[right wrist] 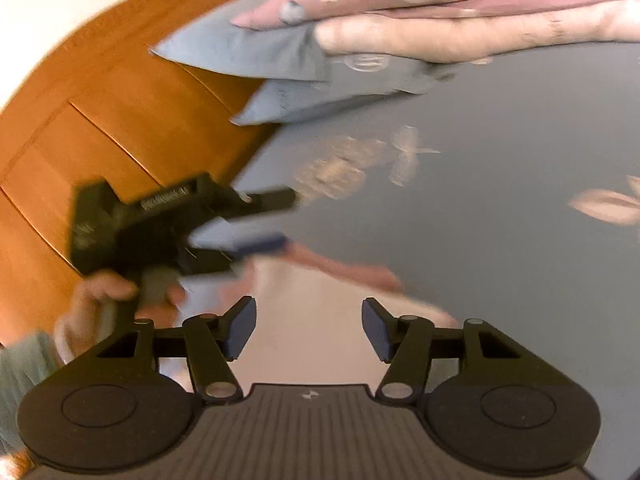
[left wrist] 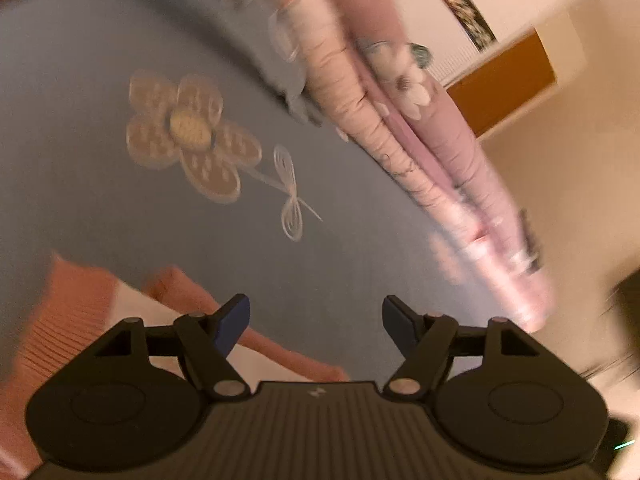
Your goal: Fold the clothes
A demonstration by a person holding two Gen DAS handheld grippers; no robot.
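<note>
Garment and grippers on blue bedsheet

Left wrist view: left gripper (left wrist: 316, 322), jaws parted wide, nothing between them. Beneath it, orange-and-white garment (left wrist: 80, 320) lying on the bedsheet (left wrist: 360, 240) with flower print; rolled pink quilt (left wrist: 440, 152) along the sheet's far edge.

Right wrist view: right gripper (right wrist: 309, 330), jaws parted, empty, over the garment (right wrist: 304, 312) at the sheet's (right wrist: 500, 240) near edge. Left gripper (right wrist: 264, 220) beside it, blurred. Wooden headboard (right wrist: 120, 112) behind the sheet.
</note>
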